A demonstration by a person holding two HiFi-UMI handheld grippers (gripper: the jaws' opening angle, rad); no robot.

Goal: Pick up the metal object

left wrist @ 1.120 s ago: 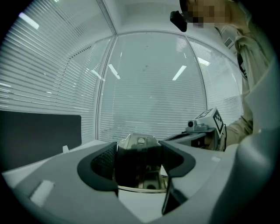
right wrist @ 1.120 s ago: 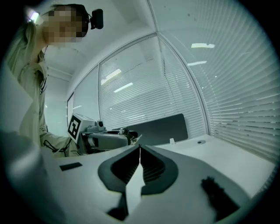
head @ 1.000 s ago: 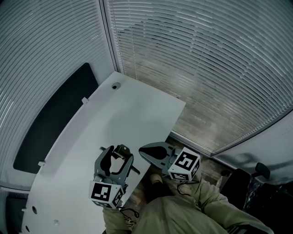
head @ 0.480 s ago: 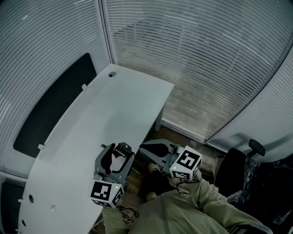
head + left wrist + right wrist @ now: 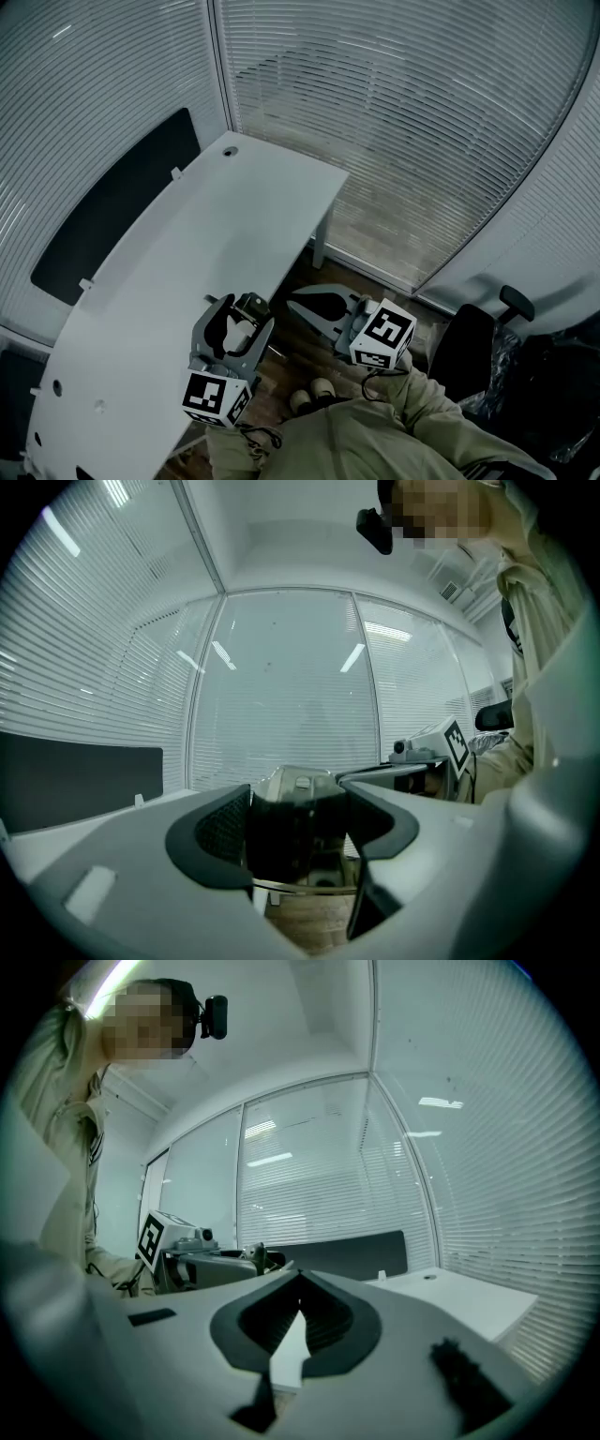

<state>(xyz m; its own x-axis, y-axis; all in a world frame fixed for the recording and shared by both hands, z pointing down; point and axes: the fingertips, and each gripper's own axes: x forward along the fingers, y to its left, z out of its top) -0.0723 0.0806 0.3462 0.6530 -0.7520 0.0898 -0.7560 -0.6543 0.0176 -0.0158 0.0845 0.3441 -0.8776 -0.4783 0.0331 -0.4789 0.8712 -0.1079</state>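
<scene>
In the left gripper view a shiny metal object (image 5: pixel 298 785) with a small hole near its top sits between the two dark pads, and my left gripper (image 5: pixel 298 829) is shut on it with the jaws wide. From the head view the left gripper (image 5: pixel 236 311) holds the metal object (image 5: pixel 251 306) in the air at the white table's near edge. My right gripper (image 5: pixel 305 307) hangs just to the right over the wooden floor. Its jaws meet at the tips with nothing between them, as the right gripper view (image 5: pixel 300 1283) confirms.
The long white table (image 5: pixel 216 225) runs from lower left to the room's corner, with a dark panel (image 5: pixel 108 220) behind it. Blinds cover glass walls all round. A black office chair (image 5: pixel 473 342) stands at the right. The person's shoes (image 5: pixel 314 394) and sleeve (image 5: pixel 422 412) show below.
The view has drawn back from the table, which now lies further left; both grippers hang over its near edge and the floor. The left grip on the metal object is unchanged.
</scene>
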